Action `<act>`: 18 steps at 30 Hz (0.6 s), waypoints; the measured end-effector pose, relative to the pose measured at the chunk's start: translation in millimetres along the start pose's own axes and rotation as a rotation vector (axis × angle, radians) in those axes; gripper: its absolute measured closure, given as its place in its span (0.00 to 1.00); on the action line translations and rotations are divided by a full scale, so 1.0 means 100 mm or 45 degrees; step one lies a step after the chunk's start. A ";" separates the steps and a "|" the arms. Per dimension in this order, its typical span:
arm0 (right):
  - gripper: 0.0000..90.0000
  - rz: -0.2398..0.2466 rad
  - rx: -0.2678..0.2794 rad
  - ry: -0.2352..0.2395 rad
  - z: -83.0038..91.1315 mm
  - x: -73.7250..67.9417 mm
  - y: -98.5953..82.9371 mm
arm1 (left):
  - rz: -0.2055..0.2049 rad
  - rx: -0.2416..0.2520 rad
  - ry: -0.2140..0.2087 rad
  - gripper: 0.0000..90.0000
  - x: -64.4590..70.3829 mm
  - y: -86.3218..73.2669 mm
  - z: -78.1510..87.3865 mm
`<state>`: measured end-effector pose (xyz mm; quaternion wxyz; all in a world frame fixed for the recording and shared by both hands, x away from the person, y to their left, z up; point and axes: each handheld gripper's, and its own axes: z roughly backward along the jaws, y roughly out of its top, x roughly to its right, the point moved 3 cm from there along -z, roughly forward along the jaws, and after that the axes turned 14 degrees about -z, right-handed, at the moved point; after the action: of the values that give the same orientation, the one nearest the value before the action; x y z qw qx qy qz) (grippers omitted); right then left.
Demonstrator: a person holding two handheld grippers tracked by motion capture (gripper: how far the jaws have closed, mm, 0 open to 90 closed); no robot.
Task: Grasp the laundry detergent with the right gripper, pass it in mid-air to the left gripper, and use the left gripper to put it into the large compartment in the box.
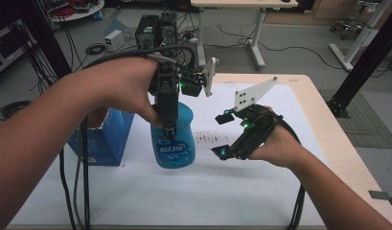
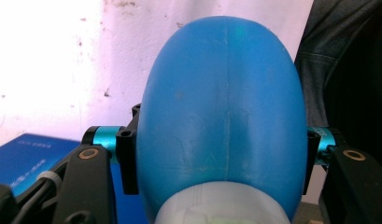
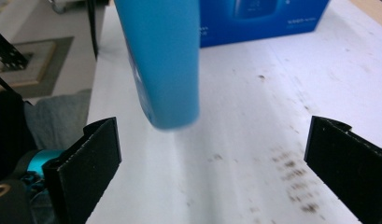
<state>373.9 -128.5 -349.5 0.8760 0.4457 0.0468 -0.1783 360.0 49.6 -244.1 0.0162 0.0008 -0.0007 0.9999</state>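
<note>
A blue plastic bottle [image 1: 174, 143] with a printed label is upright over the white sheet near the table's middle. My left gripper [image 1: 168, 125] points down from above and is shut on its upper part. In the left gripper view the black jaws clamp both sides of the bottle [image 2: 221, 102], just above its pale neck [image 2: 221, 207]. My right gripper [image 1: 223, 135] is held open just right of the bottle, apart from it. In the right gripper view the bottle [image 3: 163, 60] hangs tilted and blurred, its base seemingly a little off the sheet, beyond my open right gripper [image 3: 212, 163].
A blue carton [image 1: 105, 139] stands left of the bottle, also seen as the blue carton [image 3: 263, 18] behind it. The white sheet [image 1: 184, 191] bears dark smudges [image 1: 205, 139]. The table's wooden edge [image 1: 328, 120] runs along the right. Cables hang at the left.
</note>
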 end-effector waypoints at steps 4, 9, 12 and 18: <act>0.01 0.014 -0.038 -0.041 0.12 0.03 0.03 | 0.031 -0.004 -0.006 0.43 -0.02 -0.07 0.11; 0.01 0.042 -0.135 -0.108 0.24 0.10 0.06 | 0.112 -0.003 -0.014 0.43 -0.05 -0.17 0.28; 0.01 0.106 -0.283 -0.188 0.36 0.17 0.09 | 0.208 -0.004 -0.037 0.43 -0.10 -0.31 0.45; 0.01 0.142 -0.410 -0.238 0.49 0.23 0.11 | 0.394 0.007 -0.049 0.43 -0.18 -0.57 0.69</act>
<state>394.9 -168.3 -317.3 0.9450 0.2833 -0.0316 -0.1605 380.1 105.7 -174.7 -0.1379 0.0200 0.0018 0.9902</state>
